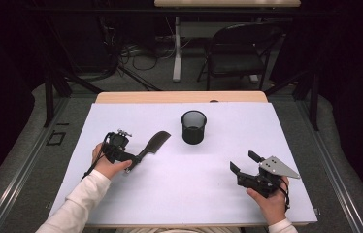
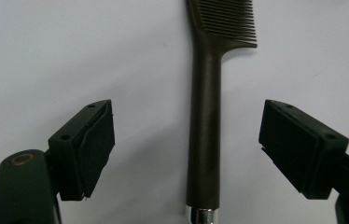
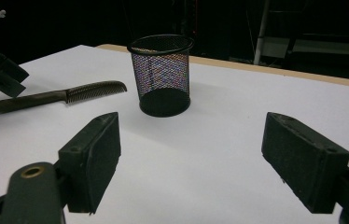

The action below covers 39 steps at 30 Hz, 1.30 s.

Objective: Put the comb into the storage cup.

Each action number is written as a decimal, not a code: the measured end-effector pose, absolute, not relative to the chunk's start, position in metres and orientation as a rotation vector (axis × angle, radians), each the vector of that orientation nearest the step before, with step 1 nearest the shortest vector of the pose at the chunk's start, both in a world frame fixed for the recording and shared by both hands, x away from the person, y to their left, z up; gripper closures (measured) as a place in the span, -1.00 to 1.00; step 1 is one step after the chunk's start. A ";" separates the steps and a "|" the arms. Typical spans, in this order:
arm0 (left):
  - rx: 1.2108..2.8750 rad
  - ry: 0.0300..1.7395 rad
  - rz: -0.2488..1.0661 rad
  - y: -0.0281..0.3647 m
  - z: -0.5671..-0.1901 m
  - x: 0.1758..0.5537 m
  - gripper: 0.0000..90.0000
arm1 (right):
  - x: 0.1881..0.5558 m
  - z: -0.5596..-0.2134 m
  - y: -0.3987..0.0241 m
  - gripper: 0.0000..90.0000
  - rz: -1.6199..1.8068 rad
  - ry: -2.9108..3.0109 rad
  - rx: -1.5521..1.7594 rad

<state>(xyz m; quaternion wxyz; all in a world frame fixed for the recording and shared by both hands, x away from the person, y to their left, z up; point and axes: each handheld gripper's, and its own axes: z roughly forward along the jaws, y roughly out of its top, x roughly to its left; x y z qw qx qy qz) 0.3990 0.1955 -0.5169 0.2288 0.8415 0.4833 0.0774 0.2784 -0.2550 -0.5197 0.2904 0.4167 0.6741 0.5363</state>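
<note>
A dark comb (image 1: 151, 145) lies flat on the white board, teeth toward the far right. In the left gripper view its handle (image 2: 204, 116) runs straight up between the jaws, which stand wide on either side without touching it. My left gripper (image 1: 132, 160) is open over the handle's end, low on the board's left side. My right gripper (image 1: 243, 162) rests open at the near right with nothing between its jaws; its view looks toward the black mesh cup (image 3: 161, 74), the comb (image 3: 60, 97) and my left gripper (image 3: 0, 70).
The black mesh cup (image 1: 193, 127) stands upright at the middle back of the white board (image 1: 179, 194). Beyond the table's wooden far edge are a folding chair (image 1: 240, 48), table legs and cables on the floor.
</note>
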 end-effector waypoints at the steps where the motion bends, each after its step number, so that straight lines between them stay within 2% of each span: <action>1: 2.324 1.334 0.212 0.195 -0.517 0.400 -0.58 | 0.278 -0.520 -0.255 -0.57 1.431 1.799 1.115; 16: 2.439 1.341 0.142 0.191 -0.519 0.411 -0.53 | 0.279 -0.521 -0.255 -0.57 1.433 1.804 1.110; 26: 2.454 1.330 0.102 0.187 -0.520 0.416 -0.33 | 0.279 -0.521 -0.255 -0.57 1.428 1.813 1.113; 39: 2.456 1.346 0.125 0.181 -0.521 0.422 -0.30 | 0.280 -0.521 -0.254 -0.57 1.424 1.820 1.111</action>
